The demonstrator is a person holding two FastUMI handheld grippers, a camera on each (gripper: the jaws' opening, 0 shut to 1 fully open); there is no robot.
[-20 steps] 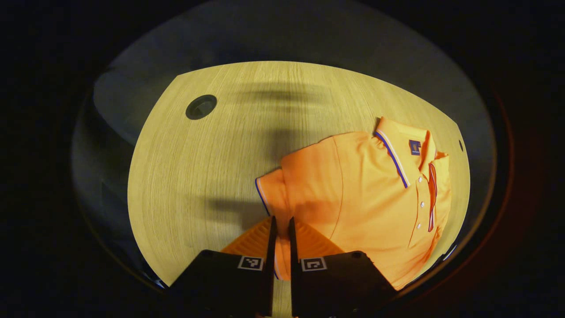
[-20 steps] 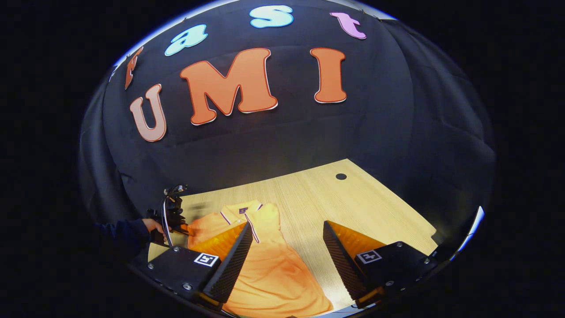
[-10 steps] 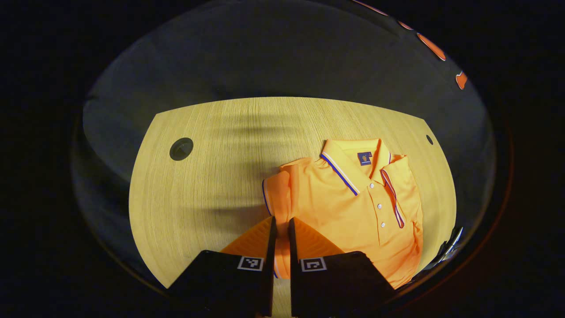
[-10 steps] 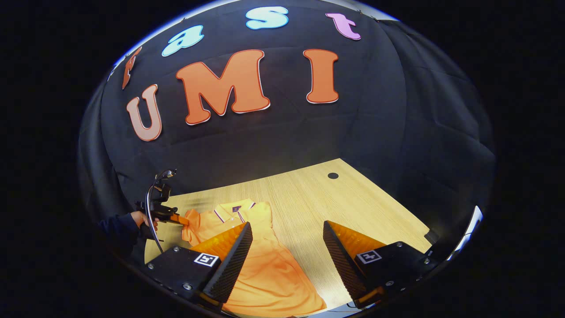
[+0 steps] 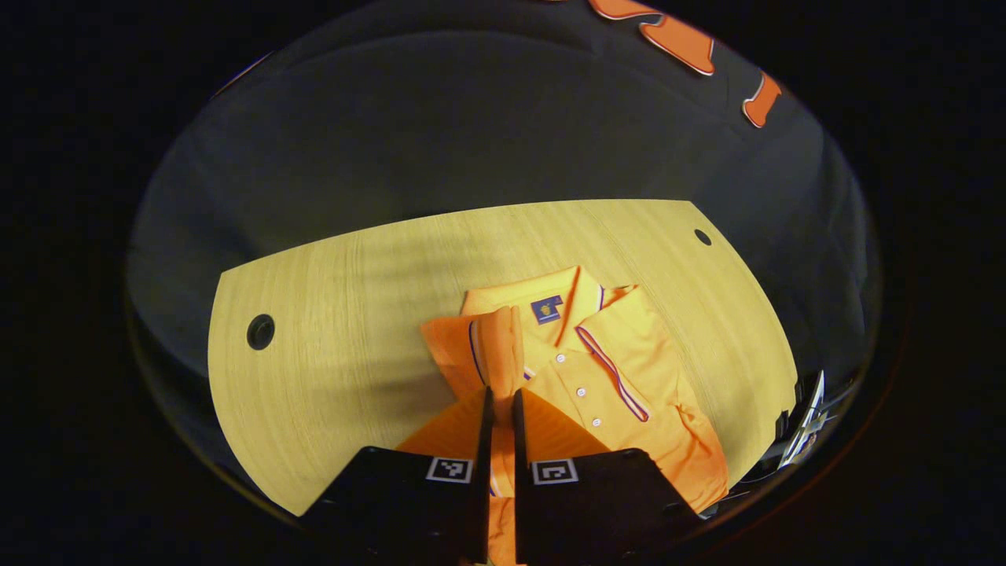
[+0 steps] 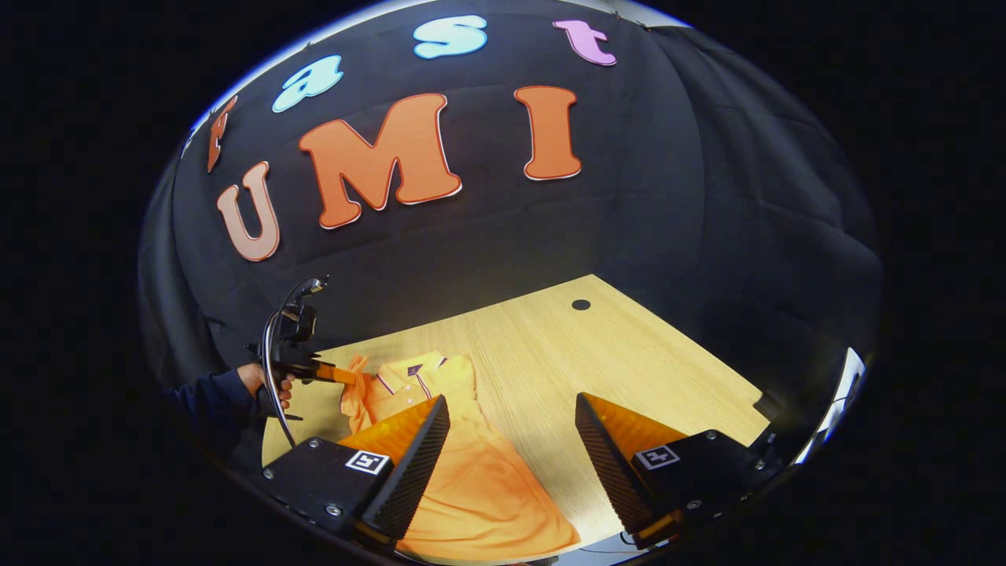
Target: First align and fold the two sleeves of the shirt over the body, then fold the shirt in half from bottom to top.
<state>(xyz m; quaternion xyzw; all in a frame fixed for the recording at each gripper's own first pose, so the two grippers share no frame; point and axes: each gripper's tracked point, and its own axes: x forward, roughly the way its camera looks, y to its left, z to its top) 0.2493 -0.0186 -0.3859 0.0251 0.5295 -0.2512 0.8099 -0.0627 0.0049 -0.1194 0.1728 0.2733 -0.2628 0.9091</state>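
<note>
An orange polo shirt (image 5: 621,377) lies on the wooden table (image 5: 330,314), collar toward the far side. My left gripper (image 5: 501,397) is shut on the shirt's sleeve (image 5: 479,354), which is lifted off the table and curls up over the chest. In the right gripper view the shirt (image 6: 479,479) stretches from the collar down to the near table edge, and the left gripper (image 6: 346,377), held by a hand, holds the raised sleeve (image 6: 357,385) at the far left. My right gripper (image 6: 511,428) hangs open above the shirt's lower body, nothing between its fingers.
The table has a round cable hole (image 5: 260,332) at one far corner and another hole (image 6: 581,304) at the other. The black booth cloth (image 6: 668,196) closes in behind the table. A person's hand and dark sleeve (image 6: 228,393) sit at the left edge.
My left gripper has risen and swung inward with the sleeve, lifting it off the table toward the shirt's chest. The right gripper has stayed open and nearly still.
</note>
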